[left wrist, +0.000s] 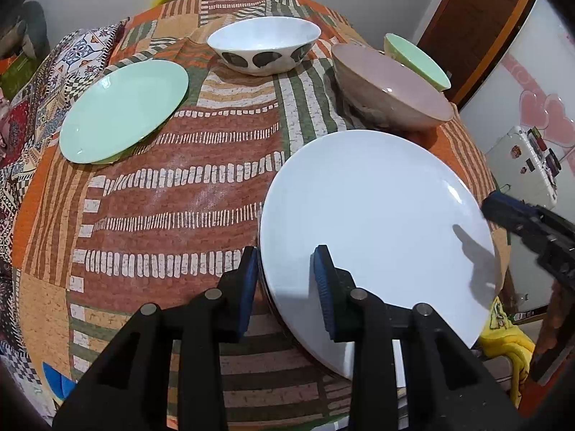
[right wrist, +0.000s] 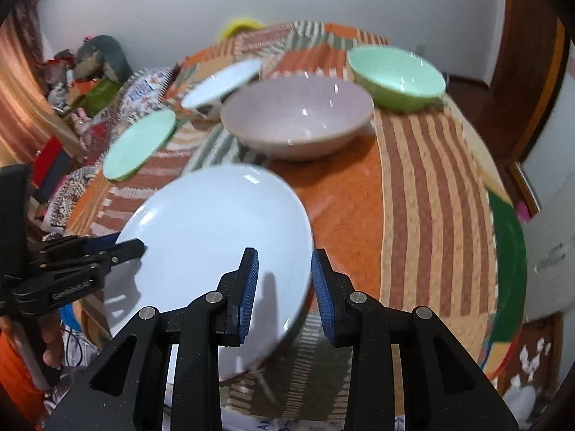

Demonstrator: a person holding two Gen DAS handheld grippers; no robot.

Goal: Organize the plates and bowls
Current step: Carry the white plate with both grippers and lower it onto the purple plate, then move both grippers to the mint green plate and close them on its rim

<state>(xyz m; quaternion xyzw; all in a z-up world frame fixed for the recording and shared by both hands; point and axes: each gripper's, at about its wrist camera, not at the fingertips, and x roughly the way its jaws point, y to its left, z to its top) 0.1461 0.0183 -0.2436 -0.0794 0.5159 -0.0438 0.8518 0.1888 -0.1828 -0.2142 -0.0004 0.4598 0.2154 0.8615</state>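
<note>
Large plate [left wrist: 377,222]: between the left gripper's [left wrist: 285,287] fingers, rim at the table [left wrist: 179,197] edge.
Small plate [left wrist: 124,109]: far left.
Spotted bowl [left wrist: 264,43]: straight ahead, far.
Wide bowl [left wrist: 390,86]: behind the large plate.
Last bowl [left wrist: 417,59]: behind the wide bowl.

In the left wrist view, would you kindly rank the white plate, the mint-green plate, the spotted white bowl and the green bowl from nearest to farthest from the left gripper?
1. White plate: its near rim sits between the jaws of the left gripper.
2. Mint-green plate: farther back, to the left.
3. Spotted white bowl: at the far middle.
4. Green bowl: far right, behind the pink bowl.
</note>
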